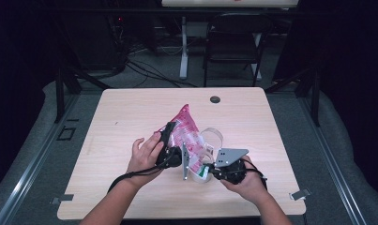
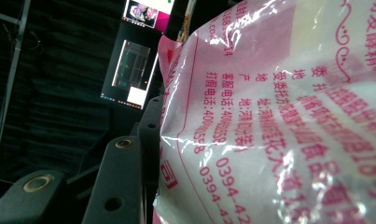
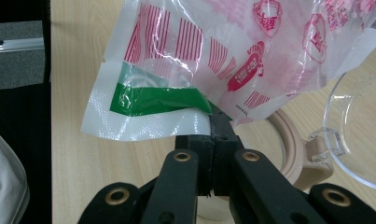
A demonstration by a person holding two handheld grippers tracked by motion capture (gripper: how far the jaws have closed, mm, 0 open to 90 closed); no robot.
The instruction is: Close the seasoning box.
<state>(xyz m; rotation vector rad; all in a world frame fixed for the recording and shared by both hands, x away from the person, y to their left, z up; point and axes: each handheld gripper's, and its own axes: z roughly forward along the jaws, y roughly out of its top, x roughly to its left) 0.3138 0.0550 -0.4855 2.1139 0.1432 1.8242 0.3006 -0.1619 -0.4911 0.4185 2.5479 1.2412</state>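
My left hand sits left of centre on the table, w/ the left gripper reaching up and fwd from it along the left side of the pink-and-white bag. In the left gripper view the bag is right up against the lens, printed side facing me, pink text all over. One black jaw runs along the bag's left edge, touching the film; the other jaw is hidden behind the plastic. So that tool is partway closed w/ the bag between the jaws, and it looks clamped on it.

Bag itself: held up off the tabletop near the middle, tilted, top corner pointing up and away from me, lower end down toward my right side.

Just right of the bag, a clear container w/ a beige rim stands on the wood; its clear hinged lid is swung open to the right. The bag's lower end hangs over the container's mouth.

My right hand is at the near right, w/ the right gripper pointing left at the bag's bottom corner. In the right gripper view the jaws are pinched fully together on the white sealed edge, just under the green strip. Firm hold, no gap visible between the pads.
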